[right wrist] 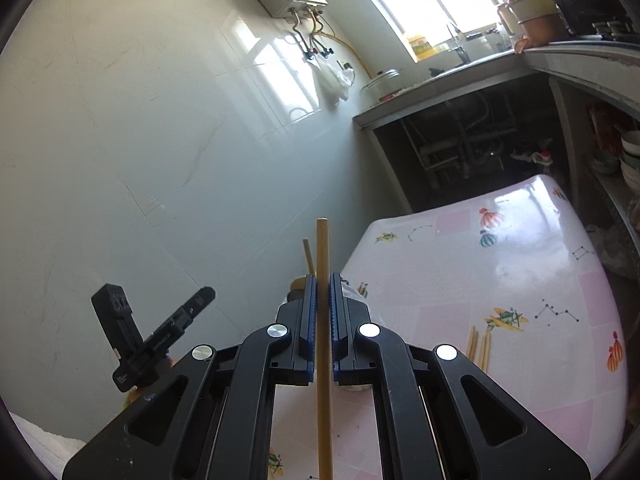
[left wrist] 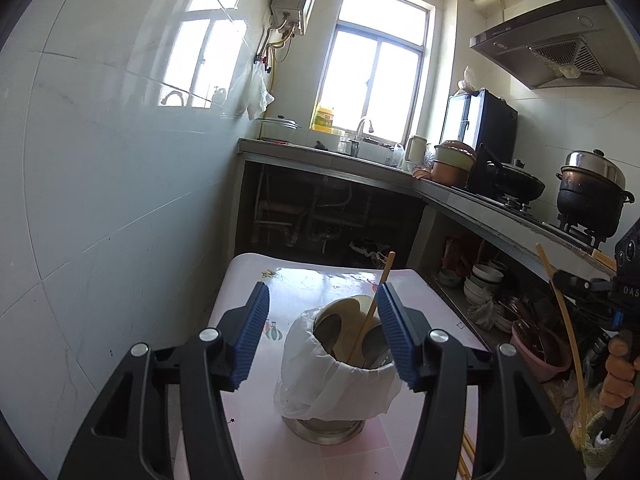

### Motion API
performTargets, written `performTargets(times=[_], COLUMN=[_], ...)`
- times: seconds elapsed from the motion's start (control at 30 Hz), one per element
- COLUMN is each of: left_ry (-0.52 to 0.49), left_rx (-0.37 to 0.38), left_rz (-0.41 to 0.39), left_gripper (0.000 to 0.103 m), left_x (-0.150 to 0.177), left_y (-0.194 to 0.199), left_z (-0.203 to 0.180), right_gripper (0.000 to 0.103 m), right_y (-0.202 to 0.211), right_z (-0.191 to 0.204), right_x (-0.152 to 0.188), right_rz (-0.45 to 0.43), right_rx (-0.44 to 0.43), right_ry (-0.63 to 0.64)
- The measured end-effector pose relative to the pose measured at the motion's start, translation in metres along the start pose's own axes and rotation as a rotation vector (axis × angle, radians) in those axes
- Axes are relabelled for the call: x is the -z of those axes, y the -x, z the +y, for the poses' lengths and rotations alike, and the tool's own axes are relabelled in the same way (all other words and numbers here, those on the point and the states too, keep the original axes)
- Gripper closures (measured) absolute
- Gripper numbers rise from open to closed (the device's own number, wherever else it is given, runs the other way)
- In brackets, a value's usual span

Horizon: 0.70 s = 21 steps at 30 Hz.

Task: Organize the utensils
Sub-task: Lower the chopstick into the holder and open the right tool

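On the pink patterned table, between the spread blue pads of the left gripper and touching neither, stands one metal canister with a white plastic bag folded over its rim, holding a pale ladle-like bowl and one wooden chopstick that leans up to the right; its lower contents are too dim to make out. Near centre in the right wrist view, the right gripper is clamped on a second wooden chopstick, cut off at the bottom edge, with the canister mostly hidden behind its fingers. Right of that gripper, loose chopsticks lie on the table, their near ends hidden.
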<state>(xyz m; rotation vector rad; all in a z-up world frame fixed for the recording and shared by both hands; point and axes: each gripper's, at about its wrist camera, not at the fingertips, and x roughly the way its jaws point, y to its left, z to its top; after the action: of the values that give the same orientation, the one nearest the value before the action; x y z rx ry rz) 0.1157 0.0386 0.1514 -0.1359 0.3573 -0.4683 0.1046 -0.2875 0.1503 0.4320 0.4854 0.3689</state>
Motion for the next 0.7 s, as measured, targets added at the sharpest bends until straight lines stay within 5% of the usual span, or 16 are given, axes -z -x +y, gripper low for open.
performTargets(times=[0.37,0.7], left_ry=[0.05,0.052], left_rx=[-0.037,-0.076], left_rz=[0.008,0.013], left_gripper=[0.043,0.04], left_x=[0.021,0.035], left_y=[0.028,0.03], left_z=[0.017,0.029], right_gripper=[0.099,0.099], right_y=[-0.071,-0.137], right_z=[0.026,0.035], right_x=[-0.062,-0.079], right_rz=[-0.062,-0.088], right_rx=[-0.153,-0.237], right_ry=[0.026,0.023])
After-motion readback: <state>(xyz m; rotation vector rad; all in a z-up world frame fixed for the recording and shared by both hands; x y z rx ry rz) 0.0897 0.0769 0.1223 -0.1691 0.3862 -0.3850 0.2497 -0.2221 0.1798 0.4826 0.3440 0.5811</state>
